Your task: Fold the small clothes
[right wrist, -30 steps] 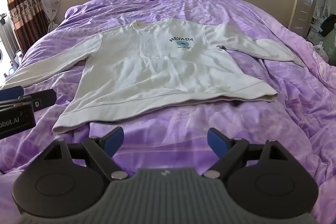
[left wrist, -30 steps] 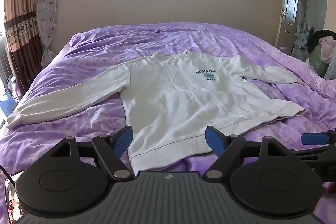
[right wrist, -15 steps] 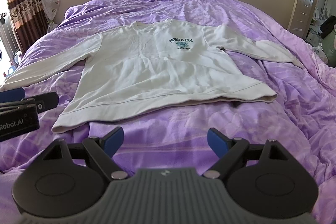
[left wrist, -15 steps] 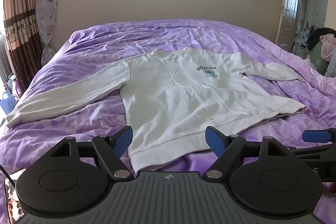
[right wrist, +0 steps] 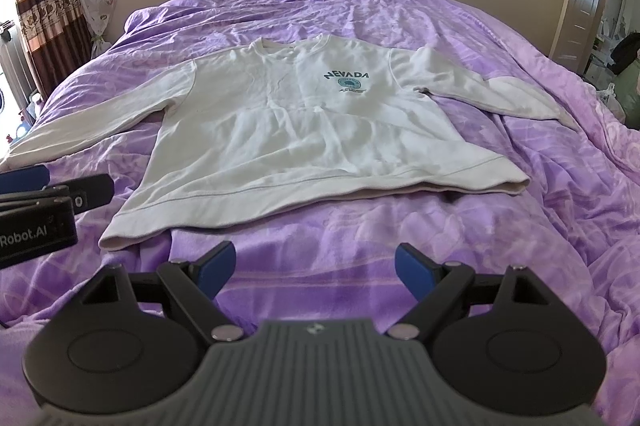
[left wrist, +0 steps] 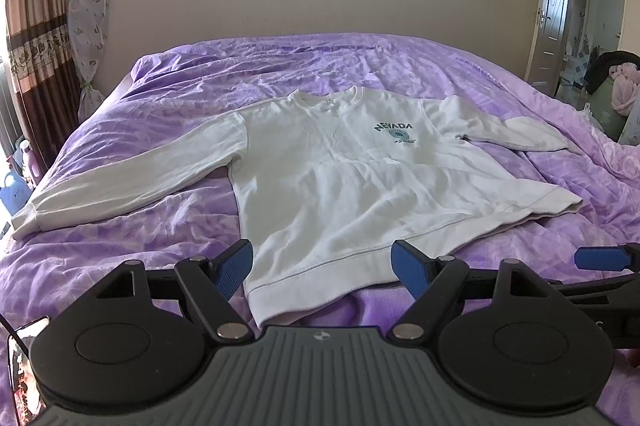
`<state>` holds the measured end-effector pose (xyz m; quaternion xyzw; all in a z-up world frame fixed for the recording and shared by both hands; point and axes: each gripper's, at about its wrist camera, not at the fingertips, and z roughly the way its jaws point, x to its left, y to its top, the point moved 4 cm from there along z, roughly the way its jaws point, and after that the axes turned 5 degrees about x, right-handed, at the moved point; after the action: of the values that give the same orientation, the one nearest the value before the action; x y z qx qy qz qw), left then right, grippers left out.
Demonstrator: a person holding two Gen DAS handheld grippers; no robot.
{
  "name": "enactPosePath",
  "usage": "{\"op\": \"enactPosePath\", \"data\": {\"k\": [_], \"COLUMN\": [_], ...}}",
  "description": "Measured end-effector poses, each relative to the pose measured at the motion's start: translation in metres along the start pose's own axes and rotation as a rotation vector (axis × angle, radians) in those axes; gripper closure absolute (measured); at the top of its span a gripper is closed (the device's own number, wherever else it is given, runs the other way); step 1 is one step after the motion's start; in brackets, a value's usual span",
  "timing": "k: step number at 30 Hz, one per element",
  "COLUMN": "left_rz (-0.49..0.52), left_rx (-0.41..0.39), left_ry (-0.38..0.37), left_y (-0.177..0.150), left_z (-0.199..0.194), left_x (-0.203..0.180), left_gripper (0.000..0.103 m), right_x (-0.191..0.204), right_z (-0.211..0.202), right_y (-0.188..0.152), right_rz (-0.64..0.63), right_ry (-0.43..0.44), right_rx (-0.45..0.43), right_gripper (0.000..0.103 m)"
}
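- 1 white sweatshirt (left wrist: 352, 182) lies flat, sleeves spread, on a purple bedspread (left wrist: 168, 226).
- Left gripper (left wrist: 322, 262) released, above the hem.
- Right gripper (right wrist: 315, 266) released, empty.

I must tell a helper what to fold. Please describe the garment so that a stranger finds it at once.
Look at the bed with the purple cover. A sweatshirt lies flat on it, both sleeves spread out. It is the only white item there, with NEVADA printed in dark green on the chest.
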<state>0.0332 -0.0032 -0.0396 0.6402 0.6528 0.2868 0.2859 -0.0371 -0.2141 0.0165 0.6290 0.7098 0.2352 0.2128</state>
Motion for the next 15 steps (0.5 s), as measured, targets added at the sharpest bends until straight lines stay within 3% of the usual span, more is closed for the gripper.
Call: {"op": "enactPosePath", "data": {"k": [15], "left_rz": [-0.009], "left_rx": [0.041], "left_ry": [-0.002], "left_y": [-0.0011], "left_z": [0.0023], "left_x": [0.0028], "left_gripper": [0.011], "right_x": [0.003], "right_z": [0.008], "right_y": [-0.0005], "right_rz": [-0.012], "right_ry": [0.002], "right_rx": [0.015], "right_gripper": [0.02]}}
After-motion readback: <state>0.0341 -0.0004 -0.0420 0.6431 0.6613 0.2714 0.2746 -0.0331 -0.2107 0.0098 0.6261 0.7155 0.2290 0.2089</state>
